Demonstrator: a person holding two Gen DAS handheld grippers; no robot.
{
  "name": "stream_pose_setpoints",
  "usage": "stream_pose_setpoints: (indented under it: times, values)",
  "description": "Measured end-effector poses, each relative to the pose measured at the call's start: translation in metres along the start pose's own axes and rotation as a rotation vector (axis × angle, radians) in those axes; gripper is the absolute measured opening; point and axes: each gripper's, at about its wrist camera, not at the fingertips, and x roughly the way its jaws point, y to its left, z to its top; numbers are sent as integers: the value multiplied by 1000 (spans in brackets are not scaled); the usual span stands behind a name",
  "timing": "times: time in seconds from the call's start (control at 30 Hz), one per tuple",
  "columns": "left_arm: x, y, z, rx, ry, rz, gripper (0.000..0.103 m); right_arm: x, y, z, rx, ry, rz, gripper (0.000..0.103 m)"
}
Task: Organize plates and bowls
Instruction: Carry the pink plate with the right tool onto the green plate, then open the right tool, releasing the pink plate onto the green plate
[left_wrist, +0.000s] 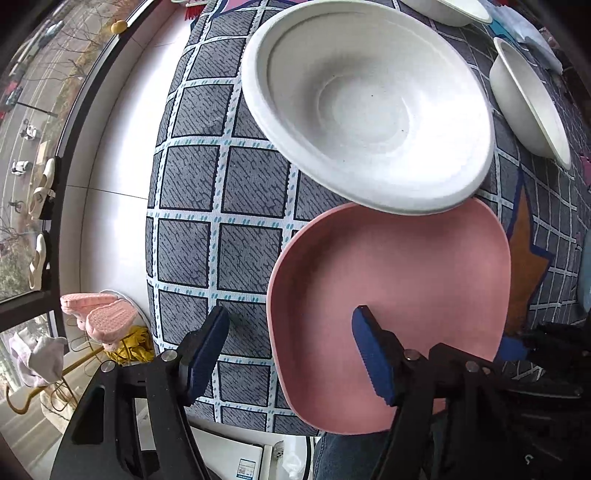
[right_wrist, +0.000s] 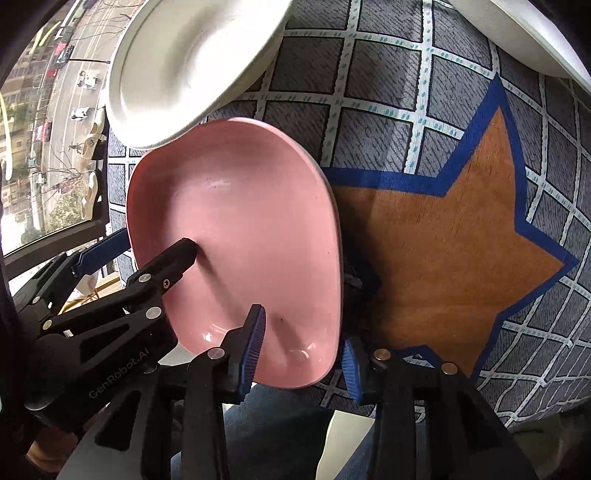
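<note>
- Closest to the person, on the near edge of the checkered grey rug (left_wrist: 221, 192), lies the pink plate (left_wrist: 399, 280), a shallow dish with rounded corners.
- Over this plate stands the left gripper (left_wrist: 291, 347), pointing down. One blue-padded finger is above the rug outside the plate's rim, the other is over the plate's inside. The jaws are apart and the pads do not press on the rim.
- At the other near side of the plate is the right gripper (right_wrist: 303, 354). One finger is over the plate's inside, the other is outside the rim above the rug. The rim is between the pads, but a gap is visible, so the claw is not gripping it.
- Just behind the pink plate sits a large white bowl (left_wrist: 365, 107); its rim covers the far edge of the plate.
- Beside the plate, on the rug, there is an orange star (right_wrist: 450, 236) with a blue border.
- Farther away, a second white bowl (left_wrist: 528, 107) sits on the rug, well apart from the plate.
- Beyond the rug is a white floor (left_wrist: 110, 177), and then a window with a street below.
</note>
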Motion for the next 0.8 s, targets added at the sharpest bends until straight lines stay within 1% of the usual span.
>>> stream_pose_setpoints:
  times: [0.03,0.07,0.1,0.2,0.27,0.3,0.33,0.37,0.4,0.43,0.47,0.57,0.63,0.7,0.73,0.8]
  values:
    - [-2,-2,5,12,-7,3,67,-3,0,2,4,-7,4,33]
    - [-3,-3,9,24,-13,8,65,-6,1,5,11,-12,8,31]
    - [-5,-4,14,36,-21,14,64,-11,3,12,22,-17,11,31]
    - [-8,-5,26,60,-42,30,64,-22,0,25,63,-25,35,30]
    - [-9,-8,30,83,-28,48,66,-31,-1,32,66,-23,38,30]
    - [-9,-9,29,95,-19,57,71,-34,-1,34,60,-19,26,32]
    - [-10,-11,26,104,-16,70,76,-39,-3,34,53,-20,20,35]
    - [-11,-13,22,113,-16,82,77,-38,-5,32,43,-24,12,37]
    - [-12,-13,16,123,-13,88,78,-41,-12,27,31,-29,-1,49]
    - [-13,-13,9,130,-11,85,79,-46,-15,22,20,-39,-10,67]
    - [-14,-13,3,134,-8,83,79,-51,-19,18,11,-52,-11,72]
    - [-18,-16,-15,143,3,89,79,-66,-33,5,2,-73,-37,73]
    - [-22,-19,-25,150,4,94,79,-75,-45,0,19,-83,-30,78]
    - [-29,-26,-32,166,-5,87,79,-85,-62,-1,52,-94,-30,78]
    - [-33,-31,-34,175,-12,80,80,-89,-70,-3,68,-101,-27,78]
    - [-46,-53,-26,206,-25,61,80,-99,-81,-5,100,-116,-12,78]
